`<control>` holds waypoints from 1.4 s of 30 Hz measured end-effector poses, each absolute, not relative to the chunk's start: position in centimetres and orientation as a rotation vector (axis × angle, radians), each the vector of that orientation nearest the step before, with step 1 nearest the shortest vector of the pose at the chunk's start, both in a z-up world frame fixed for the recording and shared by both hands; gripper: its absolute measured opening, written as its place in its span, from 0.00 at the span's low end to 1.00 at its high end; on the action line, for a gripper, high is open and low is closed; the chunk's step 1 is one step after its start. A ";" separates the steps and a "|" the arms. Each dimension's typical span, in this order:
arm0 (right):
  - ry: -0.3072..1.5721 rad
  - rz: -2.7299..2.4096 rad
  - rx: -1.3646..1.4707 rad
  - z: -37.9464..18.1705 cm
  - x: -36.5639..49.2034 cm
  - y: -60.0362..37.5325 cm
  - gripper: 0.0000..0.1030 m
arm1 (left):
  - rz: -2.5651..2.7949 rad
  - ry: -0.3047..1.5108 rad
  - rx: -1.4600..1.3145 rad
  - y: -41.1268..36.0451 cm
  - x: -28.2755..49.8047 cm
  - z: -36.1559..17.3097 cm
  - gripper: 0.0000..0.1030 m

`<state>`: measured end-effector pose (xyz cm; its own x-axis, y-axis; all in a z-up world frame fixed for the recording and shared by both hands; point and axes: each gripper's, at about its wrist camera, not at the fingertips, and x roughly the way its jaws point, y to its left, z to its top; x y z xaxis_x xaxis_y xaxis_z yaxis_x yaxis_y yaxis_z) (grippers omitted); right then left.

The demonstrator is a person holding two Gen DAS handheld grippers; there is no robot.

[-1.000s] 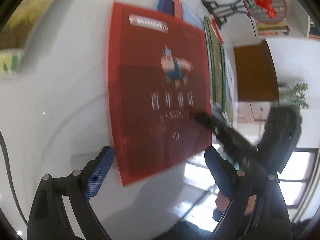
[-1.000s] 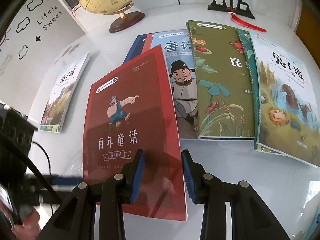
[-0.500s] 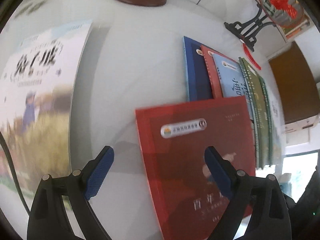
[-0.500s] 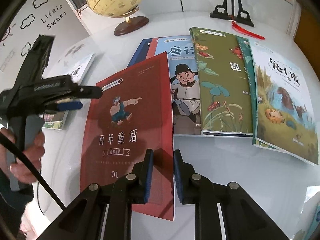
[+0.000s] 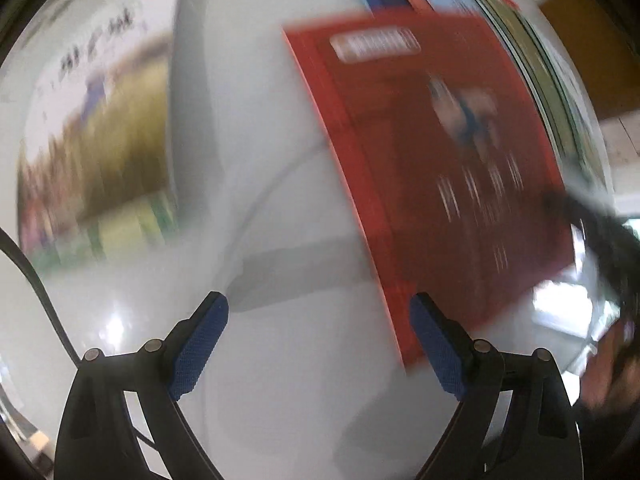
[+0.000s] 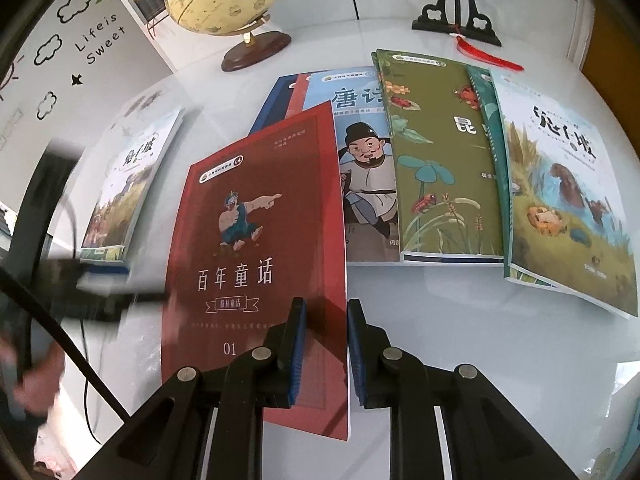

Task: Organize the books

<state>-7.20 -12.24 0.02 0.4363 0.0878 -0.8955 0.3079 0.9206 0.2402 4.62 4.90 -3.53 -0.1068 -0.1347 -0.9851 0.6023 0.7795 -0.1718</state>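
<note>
Right wrist view: your right gripper [image 6: 323, 344] has just been closing — its pads now pinch the near right edge of the red book [image 6: 260, 248].
Left gripper [image 5: 320, 344]: jaws wide, nothing between them, above the bare white table [image 5: 280, 400] by the red book's left edge.
Red book position: near end lifted, far corner overlapping the fanned row of books [image 6: 420, 160].
Stray book [image 6: 132, 184]: alone at left, apart from the row.
Risk — slip: you hold only a thin margin; the glossy cover could pull free.
Risk — sag: the unsupported left side may droop and drag.
Risk — disturbance: sliding could shove the row askew.
</note>
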 end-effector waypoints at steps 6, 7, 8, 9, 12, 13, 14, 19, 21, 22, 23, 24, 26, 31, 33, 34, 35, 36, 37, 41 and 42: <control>1.131 -0.123 0.426 -0.1 -7.1 -12.6 0.19 | -0.816 1.566 0.250 4.7 0.9 -3.2 0.88; 1.135 -0.119 0.432 -0.2 -7.1 -12.6 0.19 | -0.835 1.567 0.224 4.6 0.6 -3.2 0.88; 1.139 -0.113 0.440 -0.2 -7.2 -12.7 0.19 | -0.852 1.572 0.194 4.8 0.4 -3.2 0.88; 1.144 -0.107 0.446 -0.3 -7.1 -12.8 0.19 | -0.869 1.577 0.159 4.6 0.4 -3.2 0.88; 1.159 -0.082 0.476 -0.5 -7.1 -12.6 0.19 | -0.854 1.552 0.118 4.2 -0.2 -3.2 0.89; 1.160 -0.086 0.473 -0.6 -7.2 -12.5 0.19 | -0.852 1.533 0.090 4.4 -0.3 -3.1 0.89; 1.162 -0.089 0.461 -0.5 -7.2 -12.4 0.19 | -0.856 1.527 0.021 4.8 -0.2 -3.1 0.89; 1.167 -0.042 0.502 -0.6 -7.8 -13.1 0.18 | -1.101 1.424 -0.451 5.7 1.0 -0.5 0.75; 1.167 0.028 0.624 -1.3 -8.5 -13.2 0.18 | -1.093 1.359 -0.292 3.5 0.4 0.8 0.75; 1.166 0.032 0.640 -1.4 -8.6 -13.1 0.18 | -1.093 1.364 -0.287 3.1 0.5 0.7 0.75; 1.169 0.027 0.649 -1.6 -8.8 -13.0 0.17 | -1.085 1.374 -0.286 3.2 0.6 0.5 0.75; 1.174 0.016 0.648 -1.7 -8.9 -13.0 0.17 | -1.070 1.381 -0.271 3.2 0.8 0.3 0.75; 1.164 0.018 0.654 -1.7 -8.9 -13.5 0.17 | -1.009 1.408 -0.218 4.2 0.9 -0.1 0.75; 1.168 0.080 0.670 -1.8 -8.4 -13.8 0.17 | -0.855 1.423 -0.192 8.3 0.8 -0.9 0.77; 1.178 0.086 0.637 -1.9 -8.2 -13.4 0.17 | -0.783 1.408 -0.216 10.0 1.5 -1.2 0.77; 1.179 0.097 0.637 -2.1 -8.0 -13.2 0.18 | -0.759 1.406 -0.225 10.3 1.9 -1.5 0.78; 1.180 0.116 0.643 -2.2 -7.7 -13.0 0.18 | -0.739 1.402 -0.227 10.5 2.2 -1.8 0.78; 1.181 0.122 0.642 -2.3 -7.4 -13.0 0.18 | -0.725 1.399 -0.224 10.3 2.6 -2.1 0.78; 1.180 0.131 0.633 -2.3 -7.1 -12.8 0.18 | -0.701 1.399 -0.217 10.4 3.0 -2.6 0.78; 1.185 0.155 0.603 -2.5 -6.4 -12.4 0.19 | -0.684 1.418 -0.211 9.9 3.8 -3.7 0.82; 1.184 0.157 0.604 -2.6 -6.3 -12.4 0.20 | -0.690 1.408 -0.210 9.7 3.8 -3.6 0.84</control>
<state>-6.27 -12.41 -2.61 0.3874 0.4213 -0.8200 0.1927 0.8328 0.5189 3.80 9.70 -3.59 0.0062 -0.5558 -0.8313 0.3167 0.7896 -0.5256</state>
